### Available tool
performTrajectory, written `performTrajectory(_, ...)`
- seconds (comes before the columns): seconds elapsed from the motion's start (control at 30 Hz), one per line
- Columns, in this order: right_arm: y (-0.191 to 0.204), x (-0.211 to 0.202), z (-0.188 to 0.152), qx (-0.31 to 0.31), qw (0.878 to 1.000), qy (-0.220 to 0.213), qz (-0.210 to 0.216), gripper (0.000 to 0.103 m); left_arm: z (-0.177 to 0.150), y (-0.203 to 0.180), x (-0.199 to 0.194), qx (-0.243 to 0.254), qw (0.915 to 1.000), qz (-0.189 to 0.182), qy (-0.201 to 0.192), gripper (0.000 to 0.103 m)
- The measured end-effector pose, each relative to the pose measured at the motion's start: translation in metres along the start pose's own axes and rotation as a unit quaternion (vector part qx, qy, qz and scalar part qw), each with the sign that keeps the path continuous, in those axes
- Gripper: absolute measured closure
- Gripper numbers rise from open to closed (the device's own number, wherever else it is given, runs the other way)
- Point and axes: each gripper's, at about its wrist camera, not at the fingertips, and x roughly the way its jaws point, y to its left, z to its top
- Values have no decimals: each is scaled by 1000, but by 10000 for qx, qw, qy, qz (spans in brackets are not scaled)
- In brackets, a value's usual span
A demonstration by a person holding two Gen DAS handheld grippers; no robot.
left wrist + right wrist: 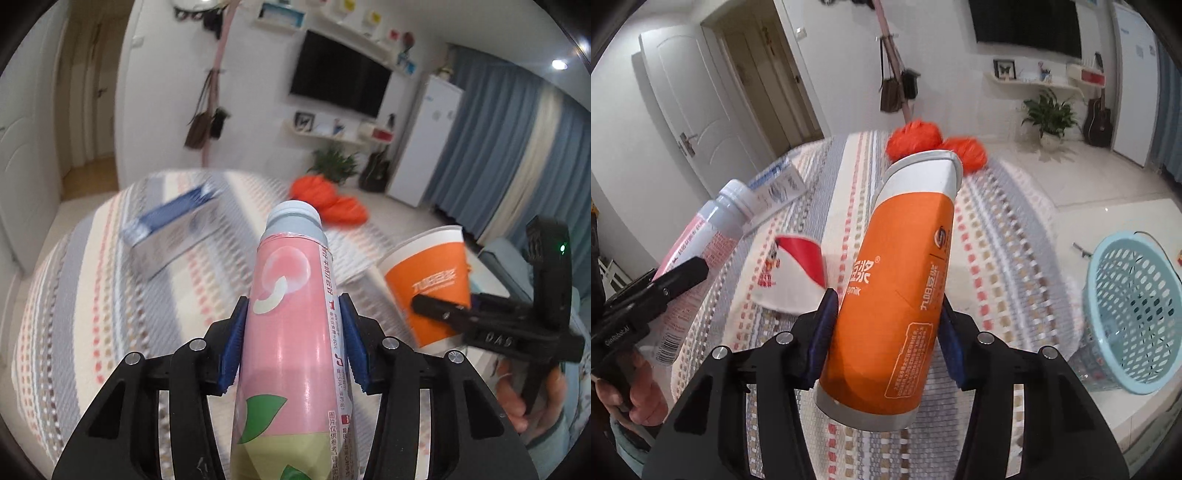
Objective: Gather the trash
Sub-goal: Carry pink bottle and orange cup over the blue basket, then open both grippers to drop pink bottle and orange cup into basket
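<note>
My left gripper (293,343) is shut on a pink bottle (295,325) with a pale blue cap, held above the table. The bottle also shows in the right wrist view (713,229) at the left. My right gripper (886,336) is shut on an orange paper cup (897,280), squeezed and lifted off the table. The cup also shows in the left wrist view (430,277) at the right. A red and white paper cup (794,273) lies on its side on the patterned tablecloth (997,258).
A blue and white box (173,229) lies on the far left of the round table. An orange plush thing (934,144) sits at the far edge. A light blue plastic basket (1134,310) stands on the floor at the right. A door, a TV and a fridge stand beyond.
</note>
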Motion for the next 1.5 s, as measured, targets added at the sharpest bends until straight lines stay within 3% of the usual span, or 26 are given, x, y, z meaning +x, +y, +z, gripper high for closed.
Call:
performTrajectory(0.3, -57, -58, 15, 386, 9962, -697, -357, 55, 41, -75, 26, 480, 9969, -604, -168, 57)
performTrajectory(0.63, -165, -88, 9, 1289, 9774, -878, -1424, 55, 69, -184, 95, 856, 9877, -1308, -55, 57)
performTrajectory(0.8, -227, -84, -7, 1985, 9609, -733, -1786, 55, 61, -239, 147, 1016, 9824, -1533, 319, 57)
performTrajectory(1.07, -291, -66, -45, 2748, 9373, -365, -2113, 55, 33, -282, 220, 1061, 9715, -1783, 1148, 57)
performTrajectory(1.17, -302, -58, -59, 2910, 9315, -231, -2170, 55, 23, -290, 243, 964, 9625, -1985, 1578, 57)
performTrajectory(1.2, -306, -54, -62, 2951, 9299, -175, -2189, 55, 17, -293, 256, 828, 9538, -2192, 1882, 57)
performTrajectory(1.27, -311, -50, -66, 2992, 9281, -117, -2214, 54, 10, -295, 271, 695, 9478, -2273, 2125, 57)
performTrajectory(1.4, -314, -45, -68, 3005, 9244, -55, -2350, 53, -6, -302, 287, 711, 9443, -2198, 2345, 57)
performTrajectory(1.5, -318, -43, -70, 3038, 9217, -26, -2413, 52, -8, -300, 288, 624, 9462, -2157, 2330, 54)
